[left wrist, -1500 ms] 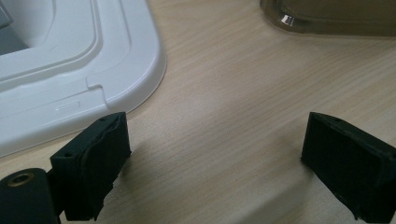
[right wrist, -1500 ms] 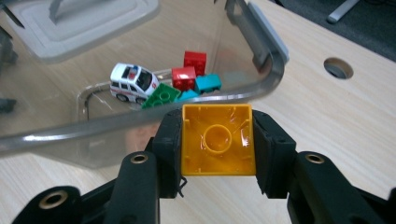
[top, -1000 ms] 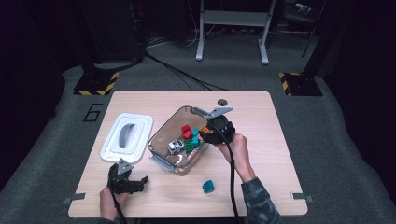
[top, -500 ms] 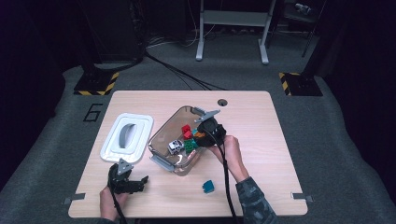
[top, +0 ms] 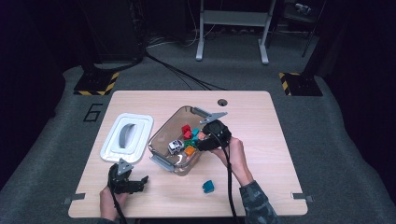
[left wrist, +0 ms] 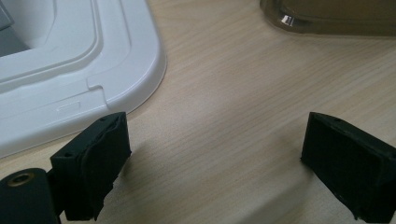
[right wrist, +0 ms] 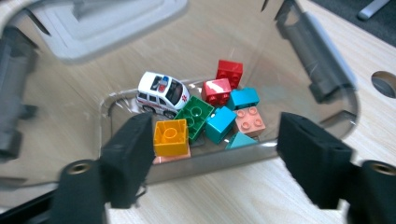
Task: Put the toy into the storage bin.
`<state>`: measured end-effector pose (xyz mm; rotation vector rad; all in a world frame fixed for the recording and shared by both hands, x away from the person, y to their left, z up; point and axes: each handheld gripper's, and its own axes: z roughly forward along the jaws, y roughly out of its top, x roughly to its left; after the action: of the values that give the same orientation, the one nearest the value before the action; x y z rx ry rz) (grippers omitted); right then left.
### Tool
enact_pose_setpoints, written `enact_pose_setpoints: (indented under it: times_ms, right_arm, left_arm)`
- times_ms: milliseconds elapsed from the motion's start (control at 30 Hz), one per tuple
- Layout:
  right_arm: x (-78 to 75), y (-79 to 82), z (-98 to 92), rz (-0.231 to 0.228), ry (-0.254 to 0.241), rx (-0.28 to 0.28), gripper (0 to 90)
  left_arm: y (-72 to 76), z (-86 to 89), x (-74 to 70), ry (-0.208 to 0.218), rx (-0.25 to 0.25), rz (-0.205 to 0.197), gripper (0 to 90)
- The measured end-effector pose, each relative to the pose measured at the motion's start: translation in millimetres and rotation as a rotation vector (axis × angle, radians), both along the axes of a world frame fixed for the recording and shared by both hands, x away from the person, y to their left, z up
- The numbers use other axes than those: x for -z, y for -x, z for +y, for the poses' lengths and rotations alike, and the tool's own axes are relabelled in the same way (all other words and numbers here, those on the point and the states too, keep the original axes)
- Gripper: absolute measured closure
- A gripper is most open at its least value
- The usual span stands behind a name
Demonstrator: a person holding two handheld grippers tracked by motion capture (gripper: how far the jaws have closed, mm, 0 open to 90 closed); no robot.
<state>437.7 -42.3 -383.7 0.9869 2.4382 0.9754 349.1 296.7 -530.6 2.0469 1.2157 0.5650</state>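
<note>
A clear plastic container [top: 160,160] stands mid-table with several bricks and a white toy car [right wrist: 162,93] inside. My right gripper [top: 200,141] hangs over its right rim. Its jaws have just been opening and stand apart, nothing pressed between them [right wrist: 215,154]. Just below them an orange brick [right wrist: 171,136] lies loose on the container floor, next to a green brick [right wrist: 196,114], teal bricks and red bricks [right wrist: 229,72]. My left gripper [top: 141,183] rests low at the table's front left, open and empty [left wrist: 215,158], pointing at bare wood.
The container's white lid [top: 127,137] lies flat to its left, its corner [left wrist: 140,70] close to the left gripper. A teal brick [top: 208,186] sits alone on the table near the front, by the right forearm. A round cable hole [top: 222,102] marks the far edge.
The right gripper has leaned slightly left over the container and its jaws now stand apart. The left gripper has kept still.
</note>
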Motion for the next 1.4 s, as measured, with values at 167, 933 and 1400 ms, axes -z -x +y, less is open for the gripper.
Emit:
enact_pose_setpoints:
  times_ms: [167, 933, 1400]
  right_arm:
    - [-4.5, 10.6, -15.5, -0.005, -0.028, 0.008, 17.8]
    - [79.8, 61.9, -47.2, 0.129, -0.030, -0.001, 11.8]
    - [109.6, 83.3, -28.6, 0.163, -0.032, -0.018, 13.6]
  left_arm:
    - [0.0, 0.1, -0.1, -0.001, 0.001, 0.001, 7.7]
    - [-0.1, -0.1, 0.3, -0.001, 0.001, -0.004, 7.7]
    - [0.4, -0.3, 0.0, -0.002, 0.000, 0.000, 7.6]
